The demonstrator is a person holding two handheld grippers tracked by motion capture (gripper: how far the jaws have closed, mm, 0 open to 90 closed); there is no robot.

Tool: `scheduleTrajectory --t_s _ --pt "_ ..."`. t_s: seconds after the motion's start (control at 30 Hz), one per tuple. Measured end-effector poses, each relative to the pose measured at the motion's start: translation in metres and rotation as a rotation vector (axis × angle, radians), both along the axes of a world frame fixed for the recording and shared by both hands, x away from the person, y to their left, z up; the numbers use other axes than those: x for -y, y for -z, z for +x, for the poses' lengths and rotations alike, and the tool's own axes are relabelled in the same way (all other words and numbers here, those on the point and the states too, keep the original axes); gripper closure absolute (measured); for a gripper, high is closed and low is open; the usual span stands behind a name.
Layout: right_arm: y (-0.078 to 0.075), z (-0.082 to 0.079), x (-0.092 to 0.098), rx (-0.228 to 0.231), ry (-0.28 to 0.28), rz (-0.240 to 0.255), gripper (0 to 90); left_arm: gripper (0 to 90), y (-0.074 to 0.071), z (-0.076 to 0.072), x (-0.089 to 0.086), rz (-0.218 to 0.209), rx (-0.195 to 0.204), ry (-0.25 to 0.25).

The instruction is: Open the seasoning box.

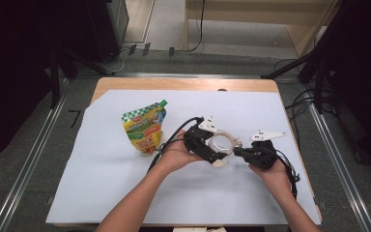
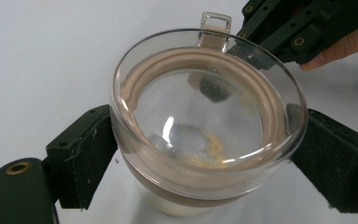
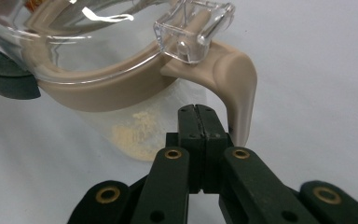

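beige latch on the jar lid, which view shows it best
The right gripper view: the beige latch curves down close up, under the clear tab. The left gripper view shows the tab at the far rim; in the high view the jar is too small to tell.

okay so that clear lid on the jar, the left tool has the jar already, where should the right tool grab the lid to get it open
Best bet is the clear tab jutting out from the rim of the lid, above the beige lever. It is the one part that sticks out; the domed rim gives nothing flat to pinch. The right tool, shut just under it, should open and come in level from that side while the left tool clamps the jar.
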State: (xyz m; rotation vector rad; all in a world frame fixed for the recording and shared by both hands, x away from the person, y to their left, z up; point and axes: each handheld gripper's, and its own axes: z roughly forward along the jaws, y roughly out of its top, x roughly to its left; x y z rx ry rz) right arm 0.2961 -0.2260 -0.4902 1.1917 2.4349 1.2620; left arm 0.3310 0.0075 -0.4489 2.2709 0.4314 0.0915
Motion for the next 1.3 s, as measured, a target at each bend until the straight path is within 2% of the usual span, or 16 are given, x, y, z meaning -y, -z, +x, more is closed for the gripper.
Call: scheduleTrajectory --t_s 0.27,0.77,0.87,1.0,1.03,1.07,1.1,1.17,1.3 --pt "0.0 0.0 0.0 0.003 -0.001 -0.001 90.0 12.2 -0.007 0.001 0.001 0.01 0.014 0.01" --pt "0.0 0.0 0.001 0.004 -0.007 0.004 90.0 12.3 -0.016 0.001 0.004 0.018 0.007 0.011" --pt "0.0 0.0 0.001 0.005 -0.009 0.002 90.0 13.3 -0.021 0.001 0.005 -0.014 0.003 0.009" --pt "0.0 0.0 0.001 0.007 -0.01 -0.001 90.0 13.6 -0.024 0.001 0.007 -0.012 0.009 0.011" --pt "0.0 0.0 0.001 0.007 -0.01 0.0 90.0 13.9 -0.025 0.0 0.007 -0.018 -0.001 0.015" --pt "0.0 0.0 0.0 0.006 -0.011 0.0 90.0 20.1 -0.025 0.0 0.007 -0.018 -0.001 0.015" --pt "-0.001 0.0 0.0 0.007 -0.01 -0.001 90.0 26.7 -0.029 -0.001 0.007 -0.049 -0.014 0.042" --pt "-0.001 0.0 0.001 0.005 -0.012 0.0 90.0 31.5 -0.033 -0.005 0.01 -0.035 0.007 0.053" --pt "-0.001 -0.001 0.001 0.002 -0.01 0.003 90.0 52.2 -0.04 -0.01 0.015 -0.037 -0.002 0.09"
